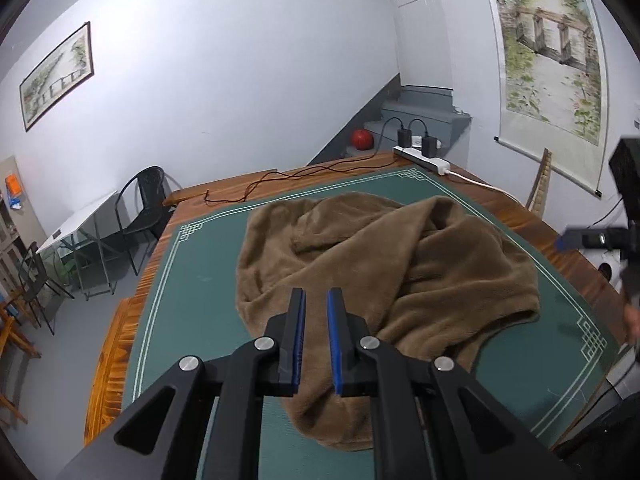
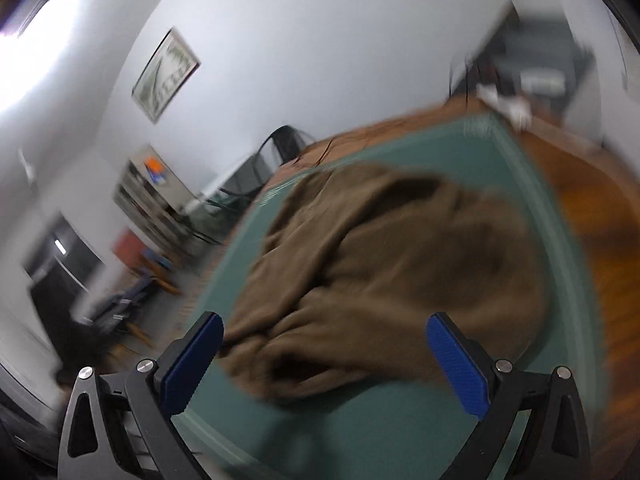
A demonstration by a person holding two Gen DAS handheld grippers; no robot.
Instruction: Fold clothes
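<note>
A brown fleece garment (image 1: 384,264) lies crumpled in a heap on the green mat (image 1: 192,280). My left gripper (image 1: 316,296) hovers above its near edge, its blue-padded jaws nearly together with a narrow gap and nothing between them. My right gripper (image 2: 324,328) is open wide above the garment (image 2: 384,256), which shows blurred in the right wrist view. The right gripper also shows at the right edge of the left wrist view (image 1: 564,240), above the table's right side.
The mat covers a wooden table (image 1: 116,364). A white power strip (image 1: 424,160) with black chargers and cables sits at the far edge. A black chair (image 1: 140,208) and a glass side table (image 1: 80,236) stand to the left.
</note>
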